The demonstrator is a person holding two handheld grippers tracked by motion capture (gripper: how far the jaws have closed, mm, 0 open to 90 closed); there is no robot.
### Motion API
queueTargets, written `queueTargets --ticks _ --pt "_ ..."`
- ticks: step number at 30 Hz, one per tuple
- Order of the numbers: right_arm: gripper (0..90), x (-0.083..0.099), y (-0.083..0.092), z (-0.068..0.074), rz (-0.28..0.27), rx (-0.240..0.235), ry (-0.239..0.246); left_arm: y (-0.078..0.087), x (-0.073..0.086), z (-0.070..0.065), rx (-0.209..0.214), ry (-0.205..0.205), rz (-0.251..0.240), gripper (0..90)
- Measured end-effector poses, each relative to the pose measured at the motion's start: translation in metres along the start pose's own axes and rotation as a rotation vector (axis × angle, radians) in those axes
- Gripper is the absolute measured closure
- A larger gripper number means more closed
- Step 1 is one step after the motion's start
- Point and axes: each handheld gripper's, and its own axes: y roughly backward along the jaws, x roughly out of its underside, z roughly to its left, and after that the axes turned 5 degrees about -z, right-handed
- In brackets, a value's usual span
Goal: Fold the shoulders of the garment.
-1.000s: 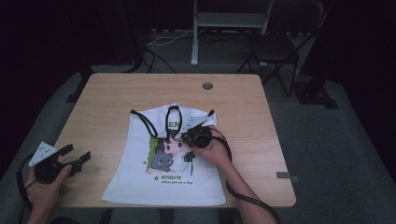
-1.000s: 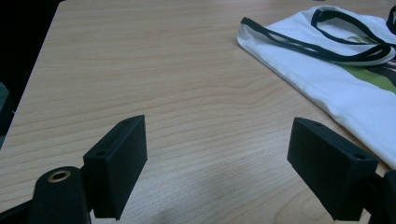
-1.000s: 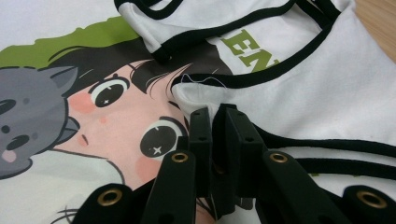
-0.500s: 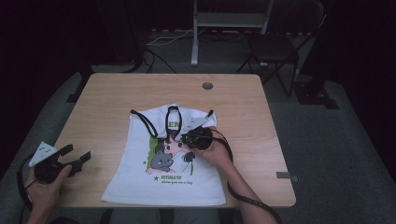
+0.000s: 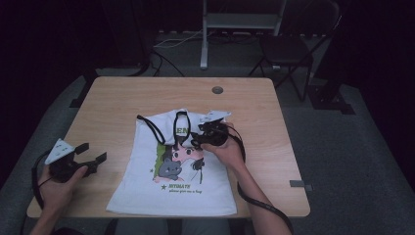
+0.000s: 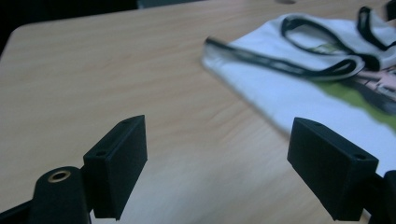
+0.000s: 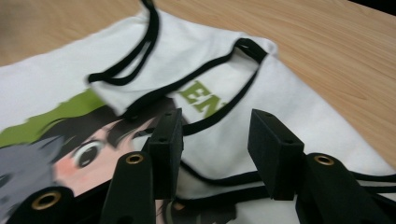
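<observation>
surface: I see a light wooden table | on it: a white printed shirt with black trim, lying flat near the front edge | a small dark round disc toward the back

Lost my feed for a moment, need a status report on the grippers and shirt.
Right gripper fingers just opening, above the white tank top, gripping nothing. Left gripper open over bare table. Nothing in the way.

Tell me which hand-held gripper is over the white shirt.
The right hand-held gripper, hovering over the printed white shirt near its black-trimmed neckline. The left hand-held gripper hangs over bare table beside it.
</observation>
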Motion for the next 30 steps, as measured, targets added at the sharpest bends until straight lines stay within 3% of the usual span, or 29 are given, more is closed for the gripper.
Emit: queueTargets --ticks 4,8,14,16,20,24,26,27,30 --pt "53.2 0.005 -0.014 0.001 0.067 0.054 0.027 -0.022 -0.020 -0.008 0.046 -0.017 0.001 19.7" --pt "52.3 0.015 -0.020 0.004 0.103 0.057 0.047 -0.045 -0.038 -0.018 0.087 -0.074 0.040 19.7" --pt "50.7 0.021 -0.015 0.005 0.095 0.048 0.052 -0.077 -0.060 -0.036 0.154 -0.126 0.080 19.7" --pt "50.2 0.020 -0.010 0.005 0.094 0.038 0.060 -0.087 -0.065 -0.044 0.188 -0.165 0.109 19.7" --pt "49.7 0.017 0.006 0.002 0.034 0.024 0.042 -0.110 -0.066 -0.065 0.263 -0.256 0.179 19.7" --pt "50.0 0.020 0.007 0.009 0.043 -0.063 0.087 -0.123 -0.062 -0.085 0.352 -0.333 0.225 20.2" --pt "50.0 0.022 0.005 0.013 0.047 -0.090 0.107 -0.127 -0.060 -0.093 0.375 -0.377 0.237 21.6" --pt "50.1 0.023 0.005 0.014 0.044 -0.102 0.111 -0.129 -0.059 -0.095 0.383 -0.395 0.237 28.2" --pt "51.0 0.019 0.009 0.015 0.005 -0.108 0.127 -0.134 -0.058 -0.098 0.385 -0.410 0.248 30.5"
